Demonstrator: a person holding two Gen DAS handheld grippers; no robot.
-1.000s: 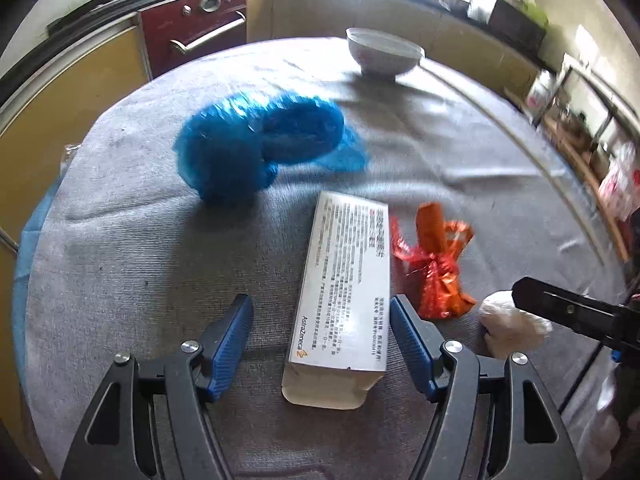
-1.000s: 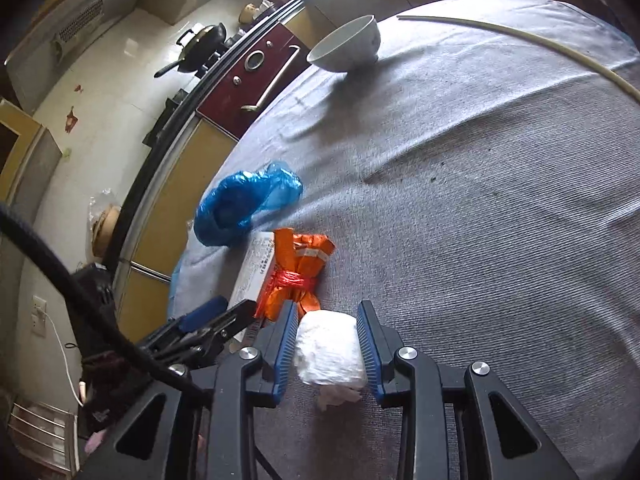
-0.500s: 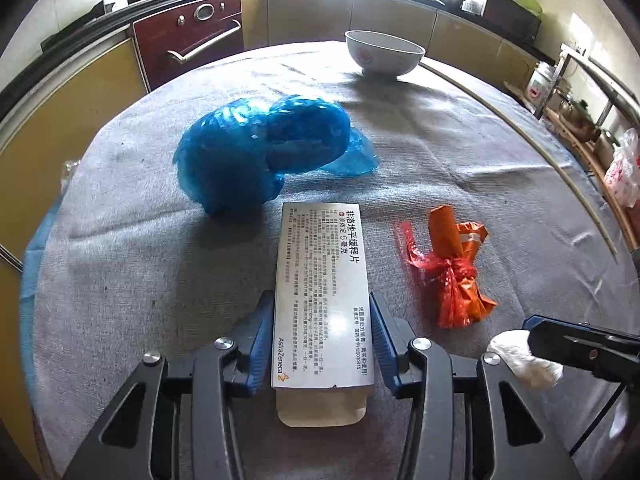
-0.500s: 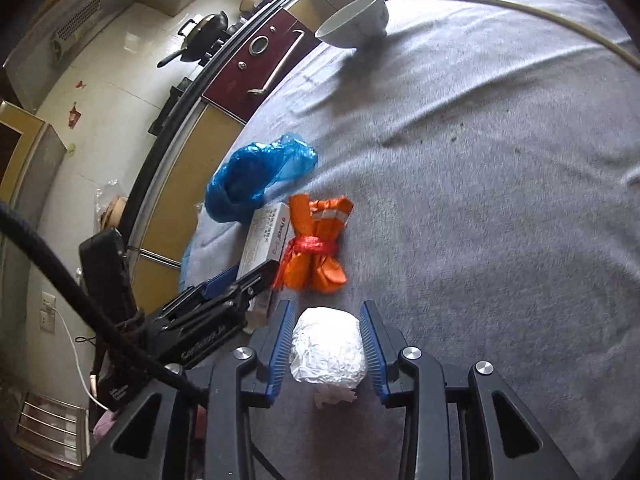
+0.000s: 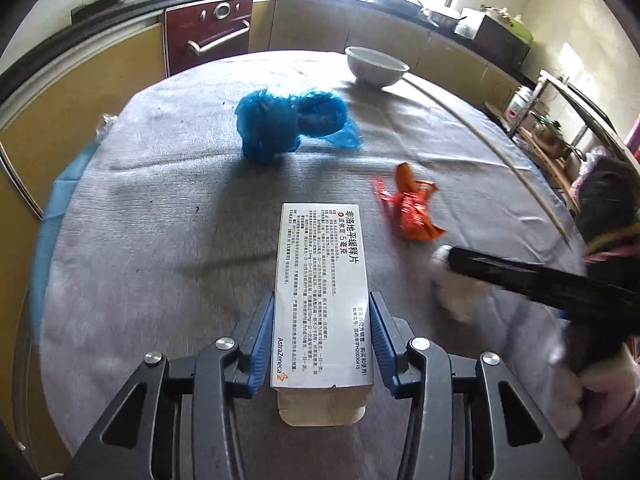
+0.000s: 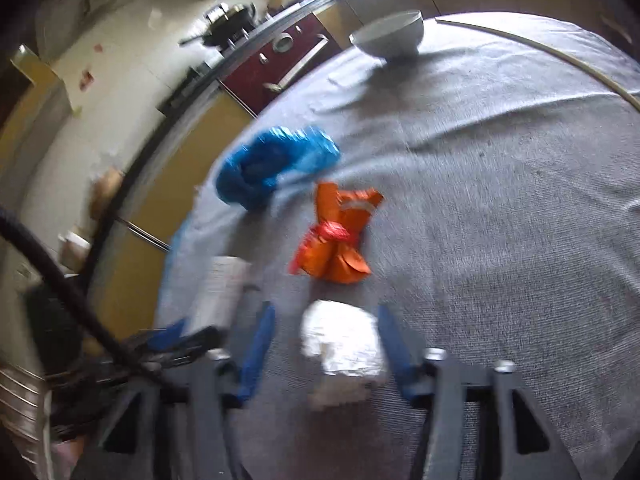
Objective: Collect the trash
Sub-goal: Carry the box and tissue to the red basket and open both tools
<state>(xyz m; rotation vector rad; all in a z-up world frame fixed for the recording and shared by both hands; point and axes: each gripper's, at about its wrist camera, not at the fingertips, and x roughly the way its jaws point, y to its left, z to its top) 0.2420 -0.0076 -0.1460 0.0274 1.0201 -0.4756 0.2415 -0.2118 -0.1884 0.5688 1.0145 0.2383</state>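
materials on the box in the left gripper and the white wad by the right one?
White rectangular medicine box: looks like thin coated paperboard, printed face with slight sheen, plain tan flap at the near end. Crumpled white wad: probably tissue or paper, matte and wrinkled; blur leaves it open.

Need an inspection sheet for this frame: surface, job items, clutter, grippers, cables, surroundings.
Surface: grey cloth over the table, creased.
Job's things: medicine box, white wad, orange wrapper, blue bag.
Clutter: white bowl at the far edge; thin stick lying on the cloth.
Grippers: left gripper shut on the medicine box; right gripper open around the white wad, gaps on both sides.
Cables: black cable by the left gripper.
Surroundings: dark red oven, yellow cabinets, counter clutter.
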